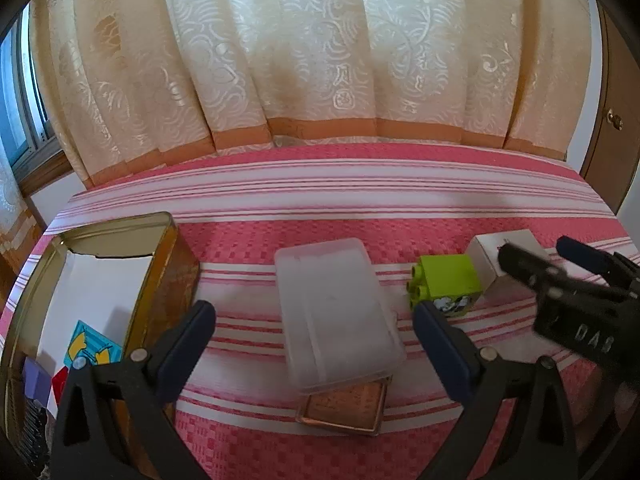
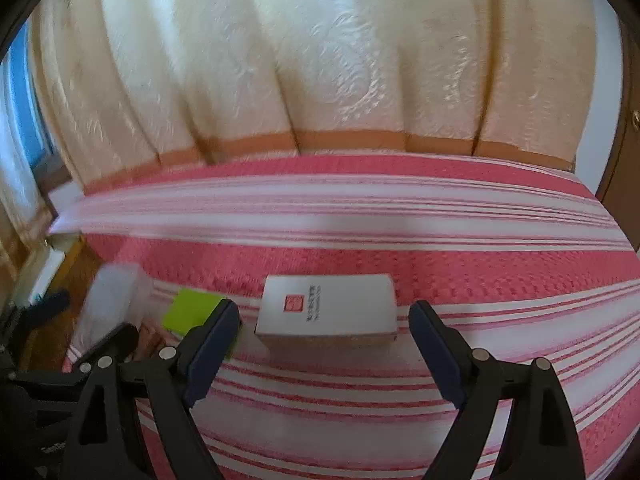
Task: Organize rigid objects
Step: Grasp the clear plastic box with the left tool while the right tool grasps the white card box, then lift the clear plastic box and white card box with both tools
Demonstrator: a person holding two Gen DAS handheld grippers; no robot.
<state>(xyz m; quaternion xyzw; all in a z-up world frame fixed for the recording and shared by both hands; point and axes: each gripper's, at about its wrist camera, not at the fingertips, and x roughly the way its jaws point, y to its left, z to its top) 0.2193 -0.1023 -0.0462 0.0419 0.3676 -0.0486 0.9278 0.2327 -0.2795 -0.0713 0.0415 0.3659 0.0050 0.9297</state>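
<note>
On the pink-and-white striped bedspread, a white box with a small red square on top lies flat, just ahead of the right gripper, whose fingers stand wide apart with nothing between them. Beside it sits a green toy brick, then a frosted plastic case resting on a copper-rimmed tin. The left gripper hovers over that case, fingers spread and clear of it. Further left stands an open gold tin.
</note>
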